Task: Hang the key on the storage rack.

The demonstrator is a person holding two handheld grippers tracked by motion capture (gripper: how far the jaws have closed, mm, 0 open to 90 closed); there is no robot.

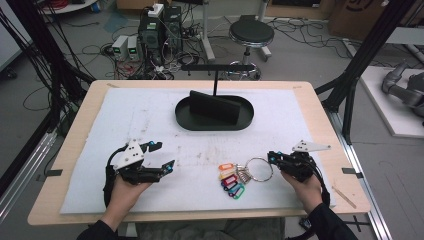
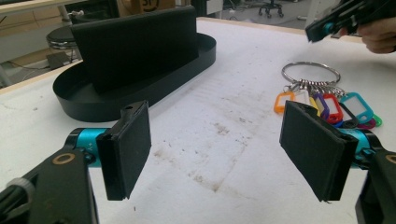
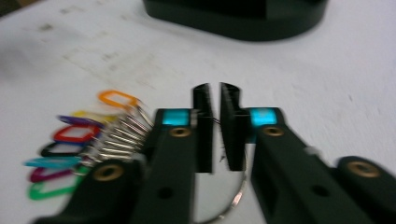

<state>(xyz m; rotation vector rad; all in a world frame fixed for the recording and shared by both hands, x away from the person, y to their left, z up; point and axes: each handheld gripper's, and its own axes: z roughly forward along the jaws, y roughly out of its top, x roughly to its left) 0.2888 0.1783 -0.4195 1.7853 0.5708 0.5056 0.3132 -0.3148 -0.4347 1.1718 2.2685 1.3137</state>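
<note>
The key ring (image 1: 258, 169) with its coloured tags (image 1: 231, 181) is found near the front edge of the surface (image 1: 150, 120), right of centre; it appears pinched by the nearly closed right hand-held gripper (image 1: 270, 158); the left hand-held gripper (image 1: 165, 156) is held wide and empty; hanging on the stand (image 1: 216, 67) is judged still outstanding.

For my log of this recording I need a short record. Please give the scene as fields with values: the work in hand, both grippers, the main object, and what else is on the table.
work in hand: picking up the key ring by its big metal loop
right gripper: jaws nearly closed on the loop's wire
left gripper: jaws wide apart, holding nothing, left of the tags
coloured tags: fanned on the white mat, orange to green
black tray: oval, at the far middle of the mat, with an upright black block inside
table: light wood under the mat
</note>
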